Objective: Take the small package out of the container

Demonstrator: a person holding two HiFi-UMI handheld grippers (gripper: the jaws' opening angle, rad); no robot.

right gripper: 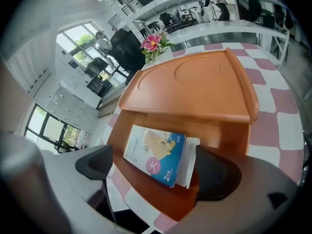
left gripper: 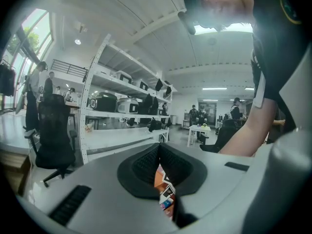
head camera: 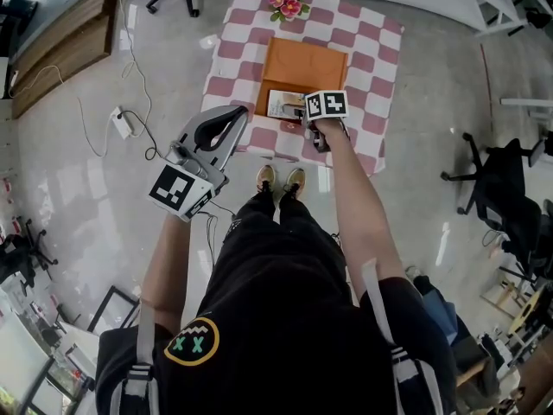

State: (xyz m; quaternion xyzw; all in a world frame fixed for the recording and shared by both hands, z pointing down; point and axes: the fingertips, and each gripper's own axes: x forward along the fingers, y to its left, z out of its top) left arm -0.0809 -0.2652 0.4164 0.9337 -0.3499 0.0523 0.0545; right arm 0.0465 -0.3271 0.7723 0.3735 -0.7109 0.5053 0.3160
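Observation:
A small white-and-blue package lies inside an orange container, whose lid is folded open behind it. My right gripper reaches into the container with its jaws wide on either side of the package. The left pad stands apart from it, and the right pad is close against its white flap. In the head view the container sits on a pink-checked cloth with the right gripper at its near end over the package. My left gripper is held up beside the cloth, shut and empty; its pads meet.
The pink and white checked cloth covers a low table with a flower pot at its far edge. On the floor lie a power strip with cables. Office chairs stand at the right. A wooden bench is at far left.

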